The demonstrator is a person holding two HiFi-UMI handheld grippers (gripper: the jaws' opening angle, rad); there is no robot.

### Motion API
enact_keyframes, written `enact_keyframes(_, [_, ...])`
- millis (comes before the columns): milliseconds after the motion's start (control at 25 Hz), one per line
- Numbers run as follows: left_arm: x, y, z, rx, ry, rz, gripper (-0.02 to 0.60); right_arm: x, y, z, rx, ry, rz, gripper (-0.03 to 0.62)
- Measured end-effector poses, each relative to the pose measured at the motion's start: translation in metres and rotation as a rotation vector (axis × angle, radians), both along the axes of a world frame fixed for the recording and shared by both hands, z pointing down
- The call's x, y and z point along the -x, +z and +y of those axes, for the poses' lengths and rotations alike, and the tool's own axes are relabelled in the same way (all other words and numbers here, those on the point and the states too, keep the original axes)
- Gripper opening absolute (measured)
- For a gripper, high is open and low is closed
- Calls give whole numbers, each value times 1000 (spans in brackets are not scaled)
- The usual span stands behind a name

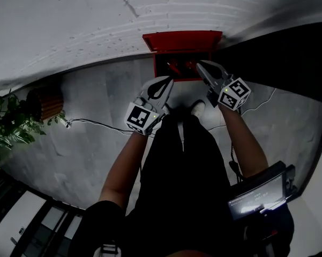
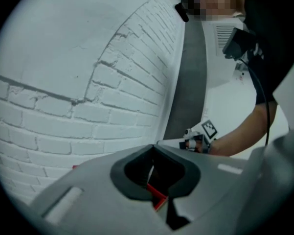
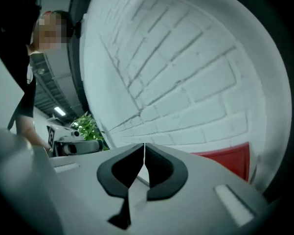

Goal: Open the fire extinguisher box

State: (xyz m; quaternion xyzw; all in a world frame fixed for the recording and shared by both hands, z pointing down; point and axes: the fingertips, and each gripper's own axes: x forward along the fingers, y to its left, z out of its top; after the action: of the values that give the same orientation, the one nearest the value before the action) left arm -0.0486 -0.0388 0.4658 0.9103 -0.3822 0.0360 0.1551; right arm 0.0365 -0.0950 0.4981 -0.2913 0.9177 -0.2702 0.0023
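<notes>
No legible words, numbers or brand names appear in any view. The only sign-like marks are square black-and-white coded markers. One set stands on the cube (image 1: 142, 116) of the left hand-held gripper (image 1: 163, 84), another on the cube (image 1: 234, 93) of the right hand-held gripper (image 1: 203, 68). These are block patterns, not lettering. A small lit screen (image 1: 255, 197) at the lower right of the head view carries pale lines too small and dim to read. In the left gripper view, one marker face (image 2: 209, 129) shows on the other gripper's cube.
</notes>
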Motion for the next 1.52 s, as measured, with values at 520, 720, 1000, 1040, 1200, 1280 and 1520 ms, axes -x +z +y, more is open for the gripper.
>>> enact_keyframes(520, [-37,-147,72,-91,90,35,0,14,-204,126,-395,-260,88,9])
enact_keyframes(720, [-47,-175,92,-124,104,41,0,8,-240,145,-443,-274,105,9])
enact_keyframes(1000, [-49,-204,102,-157,105,45,0,7,-256,159,-453,-280,97,9])
enact_keyframes(1040, [-49,-206,104,-163,108,42,0,7,-257,161,-455,-278,97,9])
enact_keyframes(1200, [-48,-211,108,-172,113,36,0,8,-259,167,-466,-273,94,9])
enact_keyframes(1280, [-48,-212,109,-174,115,35,0,9,-258,168,-471,-268,92,9])
enact_keyframes(1520, [-47,-212,112,-181,120,26,0,11,-253,169,-462,-260,84,9])
